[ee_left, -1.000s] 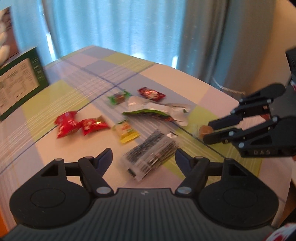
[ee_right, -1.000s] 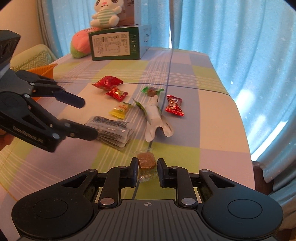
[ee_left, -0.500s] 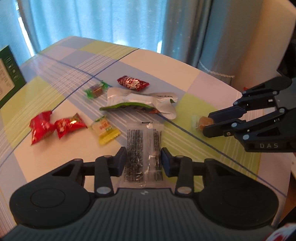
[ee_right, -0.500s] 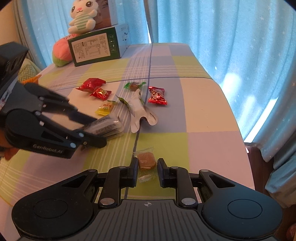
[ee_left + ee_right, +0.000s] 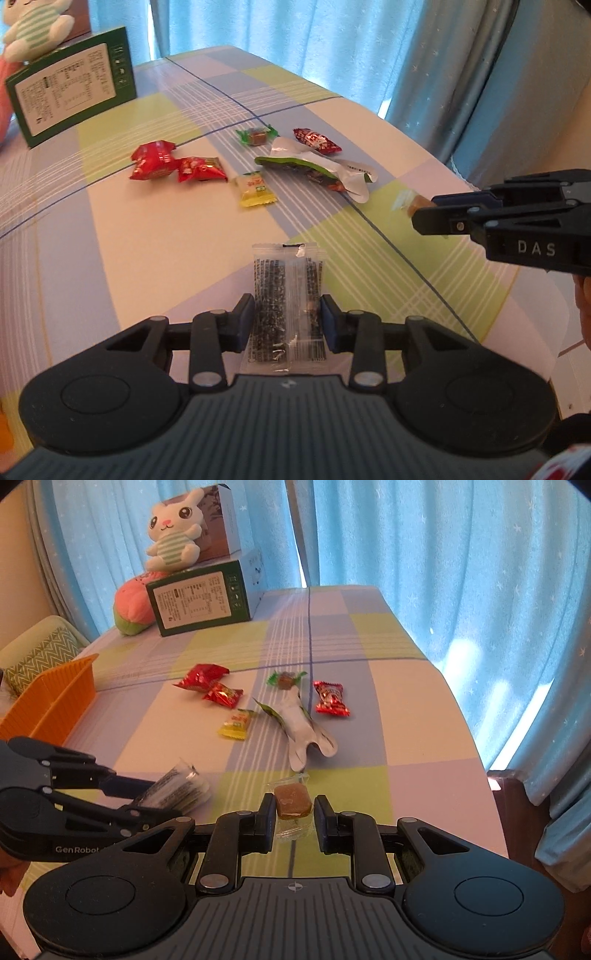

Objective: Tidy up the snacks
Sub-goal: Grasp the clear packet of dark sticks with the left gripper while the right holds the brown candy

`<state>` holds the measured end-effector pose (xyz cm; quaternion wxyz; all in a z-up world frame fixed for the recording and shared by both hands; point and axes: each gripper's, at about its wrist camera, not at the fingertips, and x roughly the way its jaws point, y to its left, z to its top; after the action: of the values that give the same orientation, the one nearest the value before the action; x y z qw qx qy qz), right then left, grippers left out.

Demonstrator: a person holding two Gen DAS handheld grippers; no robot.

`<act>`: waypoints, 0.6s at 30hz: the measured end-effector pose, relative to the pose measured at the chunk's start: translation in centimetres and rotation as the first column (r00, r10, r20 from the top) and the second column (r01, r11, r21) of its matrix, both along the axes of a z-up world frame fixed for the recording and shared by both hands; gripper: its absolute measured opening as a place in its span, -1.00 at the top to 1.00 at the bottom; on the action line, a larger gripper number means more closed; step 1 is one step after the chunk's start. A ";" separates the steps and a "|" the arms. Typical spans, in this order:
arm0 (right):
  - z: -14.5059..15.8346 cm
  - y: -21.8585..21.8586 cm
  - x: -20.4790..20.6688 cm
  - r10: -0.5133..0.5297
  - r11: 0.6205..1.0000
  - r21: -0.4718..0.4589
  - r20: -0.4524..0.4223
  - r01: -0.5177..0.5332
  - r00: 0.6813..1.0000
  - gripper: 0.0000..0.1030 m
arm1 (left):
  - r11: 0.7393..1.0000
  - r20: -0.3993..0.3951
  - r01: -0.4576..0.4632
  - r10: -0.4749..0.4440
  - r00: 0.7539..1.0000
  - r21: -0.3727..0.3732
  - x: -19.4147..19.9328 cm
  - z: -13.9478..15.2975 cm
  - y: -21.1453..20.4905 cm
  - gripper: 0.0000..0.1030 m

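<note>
L gripper (image 5: pixel 287 320) angles down toward the table (image 5: pixel 92 236), pads clamped on both long edges of a clear packet w/ dark print (image 5: pixel 286 295); packet sticks out fwd between the fingers. R gripper (image 5: pixel 294 814) also tilts down, fingers pinched on a brown candy in clear wrap (image 5: pixel 293 802), held just above the cloth. The two grippers sit side by side, tips near each other, not touching. Other snacks lie loose mid-table: two red packs (image 5: pixel 210 685), yellow candy (image 5: pixel 235 725), green-wrapped candy (image 5: pixel 285 679), red candy (image 5: pixel 330 698), torn white-green wrapper (image 5: pixel 297 731). Orange basket (image 5: pixel 48 705) at L edge; green box (image 5: pixel 199 600) far end.
</note>
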<state>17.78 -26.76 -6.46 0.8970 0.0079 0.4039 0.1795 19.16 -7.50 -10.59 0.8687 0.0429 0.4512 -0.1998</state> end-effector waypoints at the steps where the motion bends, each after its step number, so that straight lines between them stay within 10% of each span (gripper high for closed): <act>1: 0.4 0.2 -0.2 0.001 1.000 0.000 0.005 -0.001 1.000 0.57 | 1.000 0.006 -0.009 0.009 1.000 -0.002 -0.4 0.4 0.2 0.34; 18: 7.5 5.8 -4.3 0.065 0.997 0.035 0.083 -0.068 0.994 0.57 | 0.977 0.083 -0.200 0.206 0.975 -0.069 -7.7 8.1 7.8 0.34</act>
<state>13.44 -20.92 1.05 0.9059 0.0041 0.3636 0.2169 11.49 0.28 -2.51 0.9048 -0.0206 0.4076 -0.1213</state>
